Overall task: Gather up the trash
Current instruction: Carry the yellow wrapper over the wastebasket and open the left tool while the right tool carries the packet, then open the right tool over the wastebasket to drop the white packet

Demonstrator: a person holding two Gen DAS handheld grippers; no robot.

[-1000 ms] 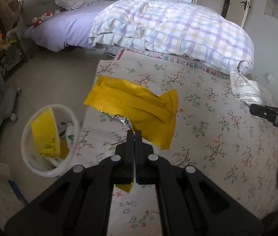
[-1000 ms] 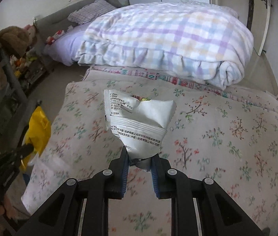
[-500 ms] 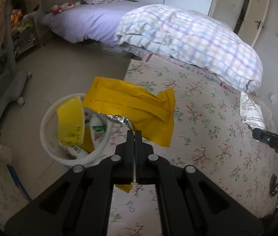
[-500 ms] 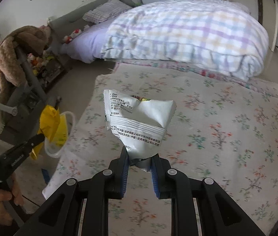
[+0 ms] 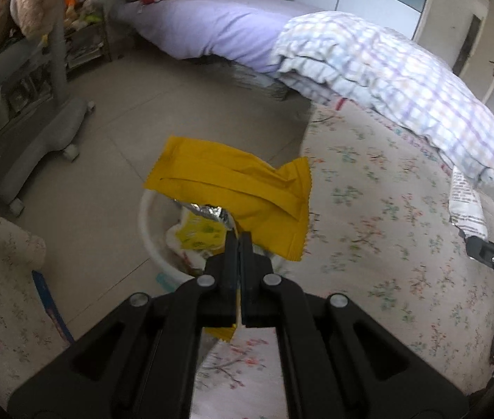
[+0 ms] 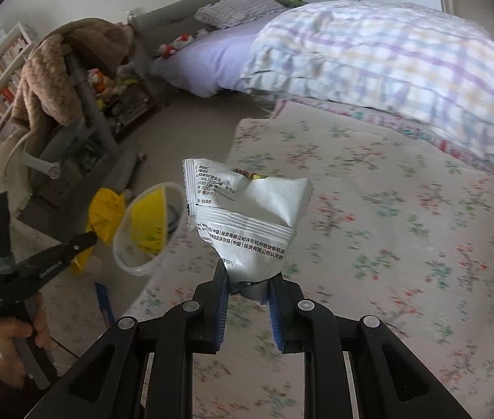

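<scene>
Hanging from the left gripper point(image 5: 238, 241), the crumpled yellow foil snack wrapper point(image 5: 233, 188) now sits directly over the round white plastic waste bin point(image 5: 149, 230) on the tiled floor point(image 5: 114, 139); a second ago the bin lay off to the left of the wrapper, and half a second ago only its rim had come under the wrapper's edge. The left fingers are pressed fully together on the wrapper's lower corner, with a silver inner lining showing just above the pinch. Inside the bin, another yellow packet point(image 5: 200, 232) and some pale packaging already lie.

The right gripper point(image 6: 248, 279) holds a white printed plastic snack bag point(image 6: 247, 216) by its gathered bottom, its blue-padded fingers partly closed with the bag squeezed between them. That bag is above the floral-patterned bedspread point(image 6: 386, 227), and the bin has come much nearer to it in the right view than it was a second ago, appearing just left of the bag.

Judging from this, the left wrapper looks ready to be released into the bin, and the white bag should follow once it is carried a little further left. A likely risk is the light wrapper drifting past the rim as it falls.

Beyond lie a folded checked quilt point(image 5: 404, 73), a lilac-sheeted bed point(image 5: 219, 31) and a grey wheeled stand point(image 5: 41, 132).
</scene>
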